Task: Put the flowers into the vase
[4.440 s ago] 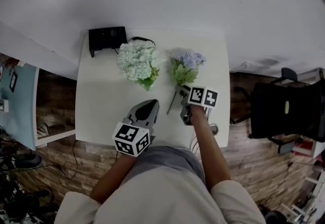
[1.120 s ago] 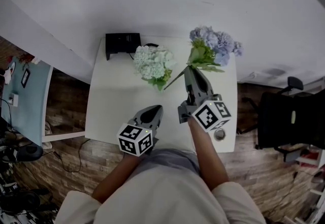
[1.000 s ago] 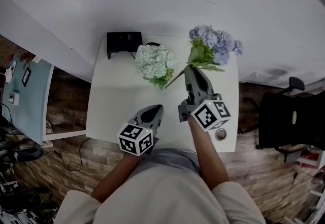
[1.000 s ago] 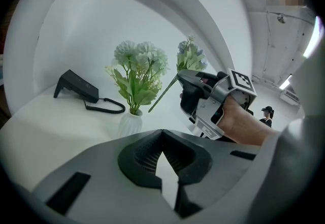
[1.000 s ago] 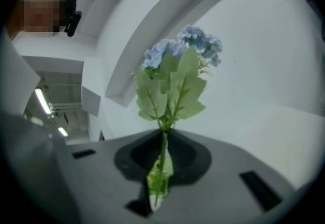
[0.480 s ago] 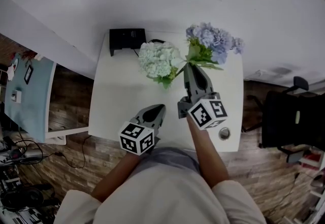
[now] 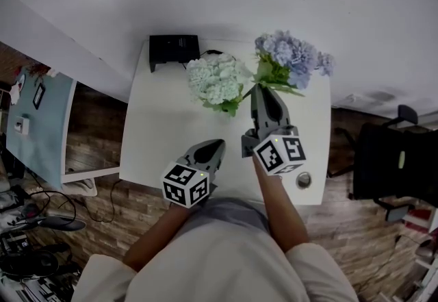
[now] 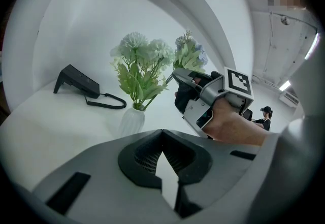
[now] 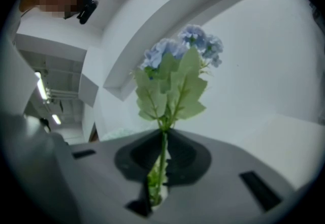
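Observation:
A bunch of pale white-green flowers [image 7: 217, 81] stands in a small white ribbed vase [image 8: 131, 120] at the back of the white table [image 7: 157, 129]; from the head view the blooms hide the vase. My right gripper [image 7: 263, 96] is shut on the green stem [image 9: 161, 164] of a blue flower sprig [image 7: 291, 57], held up in the air just right of the vase, blooms pointing away. My left gripper [image 7: 214, 147] rests near the table's front edge, jaws together and empty, facing the vase.
A black device [image 7: 173, 52] with a cord lies at the table's back left corner. A small round object [image 7: 303, 180] sits near the front right corner. A black chair [image 7: 393, 164] stands to the right of the table.
About four seconds ago the blue sprig lay on the table with my right gripper at its stem; it is now lifted beside the vase. Over the last second little has moved.

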Action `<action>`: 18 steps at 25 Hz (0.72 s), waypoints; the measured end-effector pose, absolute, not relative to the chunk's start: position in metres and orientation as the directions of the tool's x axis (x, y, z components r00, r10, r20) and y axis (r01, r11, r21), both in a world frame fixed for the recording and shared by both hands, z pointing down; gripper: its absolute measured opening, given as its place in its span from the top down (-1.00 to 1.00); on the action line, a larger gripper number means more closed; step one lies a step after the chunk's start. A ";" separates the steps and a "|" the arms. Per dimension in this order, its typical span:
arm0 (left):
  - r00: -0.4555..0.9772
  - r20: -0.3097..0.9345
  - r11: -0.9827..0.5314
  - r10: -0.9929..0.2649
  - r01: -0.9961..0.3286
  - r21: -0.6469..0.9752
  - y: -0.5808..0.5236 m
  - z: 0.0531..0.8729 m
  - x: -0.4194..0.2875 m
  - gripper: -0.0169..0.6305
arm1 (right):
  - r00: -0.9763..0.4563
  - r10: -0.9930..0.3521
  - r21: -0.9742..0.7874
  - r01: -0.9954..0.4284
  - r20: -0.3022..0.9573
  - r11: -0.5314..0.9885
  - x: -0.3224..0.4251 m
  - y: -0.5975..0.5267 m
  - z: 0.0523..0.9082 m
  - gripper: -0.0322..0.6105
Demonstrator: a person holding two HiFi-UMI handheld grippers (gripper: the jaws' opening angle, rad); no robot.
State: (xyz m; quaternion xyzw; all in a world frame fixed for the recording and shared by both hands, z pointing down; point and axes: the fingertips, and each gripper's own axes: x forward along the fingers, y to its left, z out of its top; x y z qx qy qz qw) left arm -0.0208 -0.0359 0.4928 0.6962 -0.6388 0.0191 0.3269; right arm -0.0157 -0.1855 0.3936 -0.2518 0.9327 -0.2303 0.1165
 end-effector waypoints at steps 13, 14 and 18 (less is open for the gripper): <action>0.184 0.443 0.037 -0.877 -0.895 0.444 -0.035 0.495 -0.023 0.88 | -0.878 -0.477 -0.428 -0.417 -0.039 0.802 -0.029 -0.165 0.417 0.76; 0.184 0.442 0.037 -0.878 -0.894 0.446 -0.035 0.495 -0.022 0.88 | -0.881 -0.473 -0.422 -0.416 -0.033 0.805 -0.030 -0.163 0.419 0.76; 0.186 0.439 0.038 -0.879 -0.890 0.453 -0.035 0.496 -0.021 0.88 | -0.889 -0.458 -0.399 -0.417 -0.008 0.817 -0.031 -0.158 0.426 0.75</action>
